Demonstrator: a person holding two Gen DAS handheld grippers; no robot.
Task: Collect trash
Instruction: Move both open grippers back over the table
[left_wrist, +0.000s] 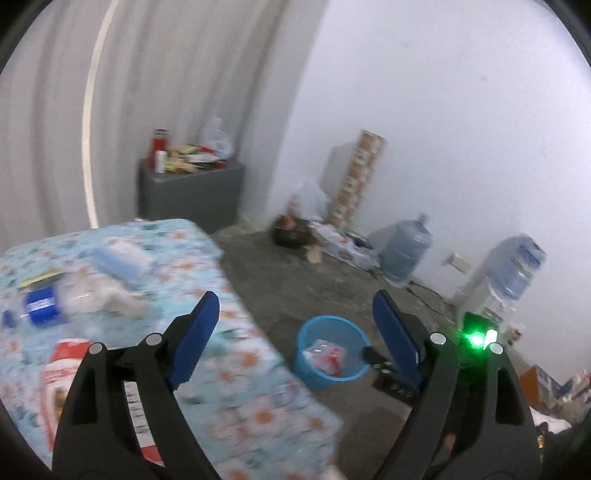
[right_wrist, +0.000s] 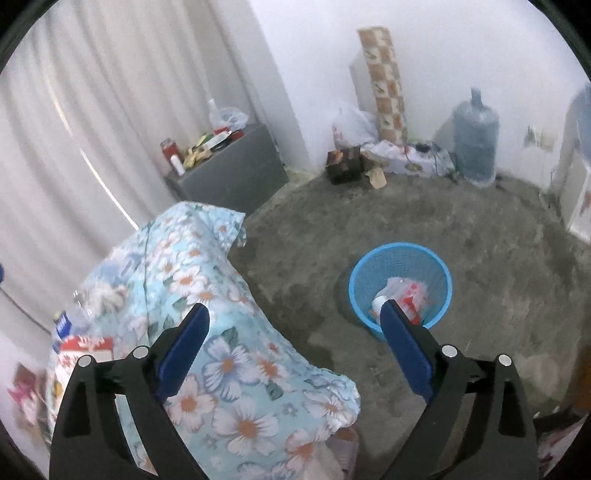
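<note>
A blue mesh bin (left_wrist: 330, 350) (right_wrist: 400, 288) stands on the grey floor beside a table under a floral cloth (left_wrist: 229, 369) (right_wrist: 207, 332). Red-and-white wrappers (left_wrist: 325, 356) (right_wrist: 406, 295) lie inside the bin. My left gripper (left_wrist: 295, 314) is open and empty, held high over the table's corner. My right gripper (right_wrist: 295, 325) is also open and empty, its right finger in front of the bin. On the table lie a clear bottle with a blue label (left_wrist: 55, 301) (right_wrist: 68, 323), a red-and-white packet (left_wrist: 64, 362) (right_wrist: 86, 349) and a pale blue pack (left_wrist: 122, 258).
A grey cabinet (left_wrist: 188, 192) (right_wrist: 236, 173) with jars and packets stands by the curtain. Boxes, bags and a patterned roll (right_wrist: 386, 85) crowd the far wall. Water jugs (left_wrist: 406, 254) (right_wrist: 474, 136) and a dispenser (left_wrist: 517, 266) stand to the right. The other gripper's green light (left_wrist: 476, 338) glows nearby.
</note>
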